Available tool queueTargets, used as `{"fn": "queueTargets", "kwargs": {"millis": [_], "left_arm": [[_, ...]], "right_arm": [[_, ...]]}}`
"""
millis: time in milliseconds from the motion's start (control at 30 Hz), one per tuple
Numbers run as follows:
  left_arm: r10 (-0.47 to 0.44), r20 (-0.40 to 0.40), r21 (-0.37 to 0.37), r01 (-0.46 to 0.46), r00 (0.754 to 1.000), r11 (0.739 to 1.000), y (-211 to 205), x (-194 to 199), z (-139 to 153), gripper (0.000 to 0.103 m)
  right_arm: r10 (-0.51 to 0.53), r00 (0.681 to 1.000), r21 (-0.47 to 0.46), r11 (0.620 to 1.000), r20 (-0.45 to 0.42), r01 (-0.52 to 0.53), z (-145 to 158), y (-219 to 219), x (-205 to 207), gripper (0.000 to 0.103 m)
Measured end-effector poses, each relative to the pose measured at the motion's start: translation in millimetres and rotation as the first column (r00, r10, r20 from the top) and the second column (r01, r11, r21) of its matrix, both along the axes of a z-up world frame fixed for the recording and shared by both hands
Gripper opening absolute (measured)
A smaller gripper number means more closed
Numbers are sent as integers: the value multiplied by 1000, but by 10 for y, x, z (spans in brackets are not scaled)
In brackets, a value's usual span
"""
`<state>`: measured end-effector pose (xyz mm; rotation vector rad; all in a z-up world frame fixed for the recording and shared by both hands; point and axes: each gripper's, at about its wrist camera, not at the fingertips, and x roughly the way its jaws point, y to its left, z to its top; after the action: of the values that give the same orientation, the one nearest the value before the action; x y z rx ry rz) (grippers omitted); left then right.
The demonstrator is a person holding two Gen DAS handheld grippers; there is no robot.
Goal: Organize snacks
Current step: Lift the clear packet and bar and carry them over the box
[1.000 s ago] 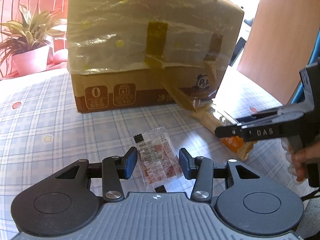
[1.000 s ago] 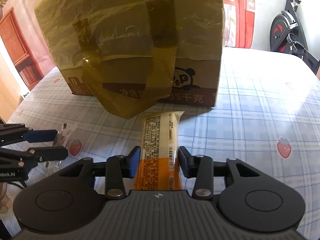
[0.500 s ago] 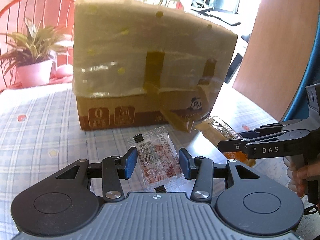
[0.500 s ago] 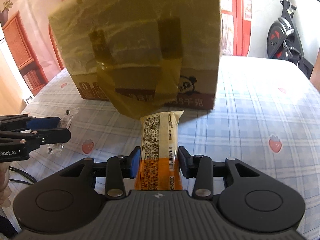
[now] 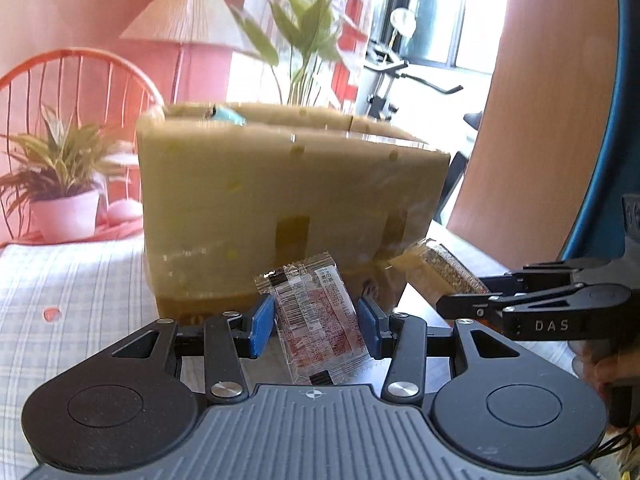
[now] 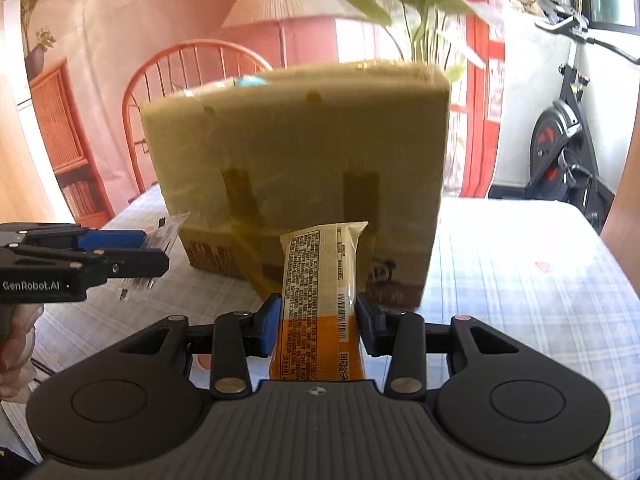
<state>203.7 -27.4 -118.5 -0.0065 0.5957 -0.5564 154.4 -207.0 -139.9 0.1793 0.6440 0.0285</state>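
Observation:
My left gripper (image 5: 316, 328) is shut on a clear snack packet with red print (image 5: 320, 320) and holds it in the air in front of the taped cardboard box (image 5: 280, 200). My right gripper (image 6: 316, 326) is shut on a long cream and orange snack bar (image 6: 320, 292), also held up facing the box (image 6: 296, 152). In the left wrist view the right gripper (image 5: 532, 304) with the bar (image 5: 436, 268) is at the right. In the right wrist view the left gripper (image 6: 92, 252) with the packet (image 6: 160, 240) is at the left.
The box stands on a table with a blue checked cloth (image 6: 520, 280). Something blue (image 6: 250, 80) lies on the box's top. A potted plant (image 5: 64, 184) and an orange chair (image 6: 192, 76) are behind. An exercise bike (image 6: 560, 128) is at the far right.
Both grippers have risen with their snacks; the box now looks lower and its top edge has come into view. Both grips are unchanged.

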Motion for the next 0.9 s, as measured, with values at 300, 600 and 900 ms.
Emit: {"fn": "queueTargets", "kwargs": {"millis": [300,600,900], "left_arm": [[4,45,-40,-2,999,999,-13,28,163,48],[-7,115,-59,14,993,998,-31,27,338,48],[9,178,-73,4,984,997,-84,94,566,48]], "right_arm": [[4,997,-19,1000,81,-2,317,-1,-14,42],[3,990,-43,999,143,3,590,-43,44,42],[20,981,-56,998,195,-10,807,-155,204,42]]}}
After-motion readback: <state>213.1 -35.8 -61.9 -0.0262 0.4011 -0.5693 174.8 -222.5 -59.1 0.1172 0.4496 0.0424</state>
